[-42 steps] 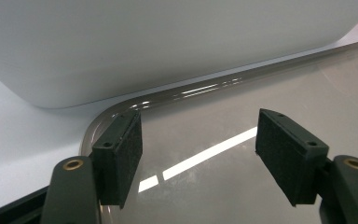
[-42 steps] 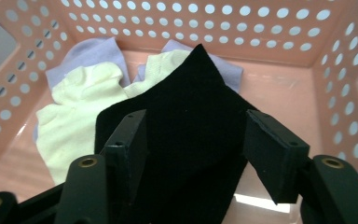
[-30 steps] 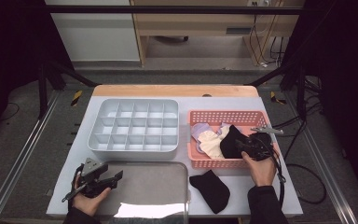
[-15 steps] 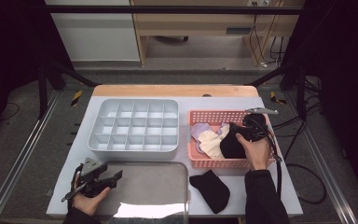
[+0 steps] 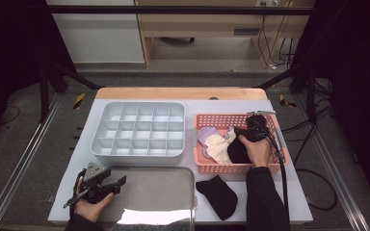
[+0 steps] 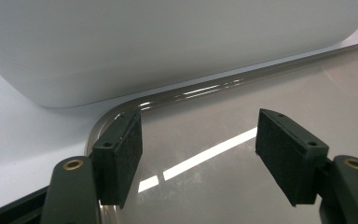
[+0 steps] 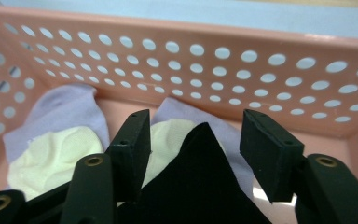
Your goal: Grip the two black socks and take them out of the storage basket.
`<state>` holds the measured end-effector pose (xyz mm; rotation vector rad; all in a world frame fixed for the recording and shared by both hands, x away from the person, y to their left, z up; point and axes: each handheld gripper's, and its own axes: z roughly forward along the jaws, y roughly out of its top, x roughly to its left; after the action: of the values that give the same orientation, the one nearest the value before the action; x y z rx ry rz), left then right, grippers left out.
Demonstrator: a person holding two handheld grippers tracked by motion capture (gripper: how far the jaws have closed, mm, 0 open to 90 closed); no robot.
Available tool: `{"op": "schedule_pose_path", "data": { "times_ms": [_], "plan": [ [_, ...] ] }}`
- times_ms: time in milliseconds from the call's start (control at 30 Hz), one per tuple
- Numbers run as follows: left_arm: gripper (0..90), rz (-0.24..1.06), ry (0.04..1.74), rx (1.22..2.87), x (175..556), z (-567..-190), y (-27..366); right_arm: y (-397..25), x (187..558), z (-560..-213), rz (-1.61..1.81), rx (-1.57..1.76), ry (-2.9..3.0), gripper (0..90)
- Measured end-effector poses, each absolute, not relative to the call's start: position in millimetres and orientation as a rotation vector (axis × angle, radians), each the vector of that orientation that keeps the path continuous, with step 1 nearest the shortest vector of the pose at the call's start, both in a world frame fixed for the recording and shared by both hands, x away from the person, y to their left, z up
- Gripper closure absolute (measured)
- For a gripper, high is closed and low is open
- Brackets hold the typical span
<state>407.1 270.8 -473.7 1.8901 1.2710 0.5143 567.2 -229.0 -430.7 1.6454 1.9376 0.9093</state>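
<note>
1. From above, we see the right hand-held gripper inside the pink basket, over a black sock.
2. Near the metal tray, our left hand-held gripper is wide and empty.
3. Between our right jaws, set wide apart, the black sock rises ungripped.

Divided box at far left of table, basket to its right with socks inside, tray near, before box, lone sock right of tray, before basket
</note>
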Motion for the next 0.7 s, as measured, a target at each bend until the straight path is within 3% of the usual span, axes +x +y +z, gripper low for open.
{"op": "schedule_pose_path", "data": {
  "times_ms": [133,367,700],
  "plan": [
    [31.4,0.515,1.27,1.892,406.9,-473.6,270.7,-228.4,569.6,-435.9,0.861,1.652,1.96,45.0],
    [31.4,0.514,1.269,1.896,406.9,-473.9,270.5,-230.0,571.6,-440.0,0.833,1.716,1.985,53.8],
    [31.5,0.515,1.268,1.894,406.5,-473.4,270.8,-229.2,571.7,-438.6,0.81,1.731,2.014,78.6]
  ]
}}
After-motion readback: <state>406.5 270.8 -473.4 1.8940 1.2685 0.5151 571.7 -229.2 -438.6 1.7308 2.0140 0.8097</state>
